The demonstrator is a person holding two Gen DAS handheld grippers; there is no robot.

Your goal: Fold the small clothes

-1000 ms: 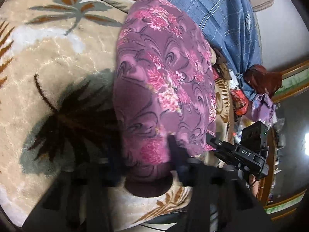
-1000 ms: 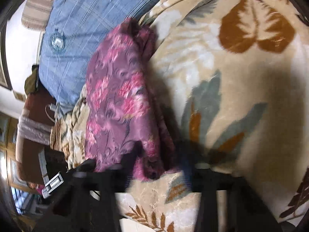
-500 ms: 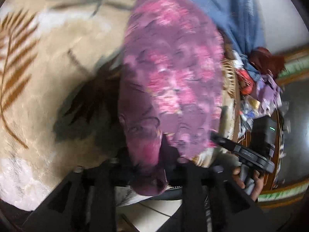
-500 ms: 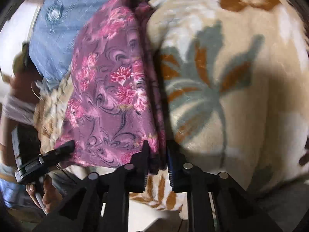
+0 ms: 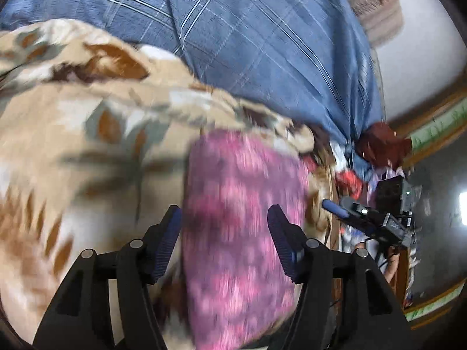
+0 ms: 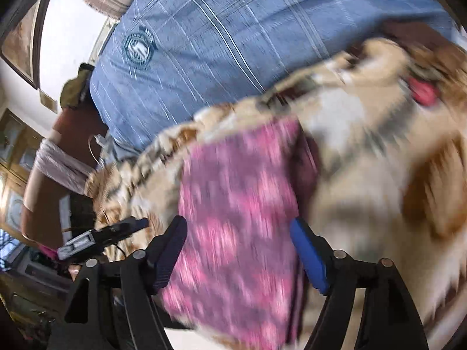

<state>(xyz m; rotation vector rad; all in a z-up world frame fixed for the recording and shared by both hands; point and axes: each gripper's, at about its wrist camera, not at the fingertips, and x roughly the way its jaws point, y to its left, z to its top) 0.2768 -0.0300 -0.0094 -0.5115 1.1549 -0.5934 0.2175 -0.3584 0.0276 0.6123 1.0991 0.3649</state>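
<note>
Since the earlier frames, both grippers have been drawn back and lifted from the near edge of the cloth (image 5: 242,218), which was then pinched in each of them and is now released. The cloth, a purple floral piece, lies as a folded strip on the blanket (image 5: 87,151), running away from the cameras towards the blue bundle (image 5: 262,58) behind it.

The left gripper (image 5: 224,233) is seen with its jaws parted and opening; the cloth shows between the pads (image 5: 167,245), but it is not pressed by them. The same holds for the right gripper (image 6: 239,248): its jaws are opening wide, with the cloth seen beneath the gap and no grip on it. Both views are blurred, so the exact lie of the edges cannot be read.

The step in hand is judged to be the release after a fold. It is best finished by lifting the fingers straight clear, so that no pad drags the top layer and undoes the crease. The layers should then be checked for alignment once the picture steadies. If a further fold is needed, the two near corners should be taken evenly, one in each gripper, and carried over together.
</note>
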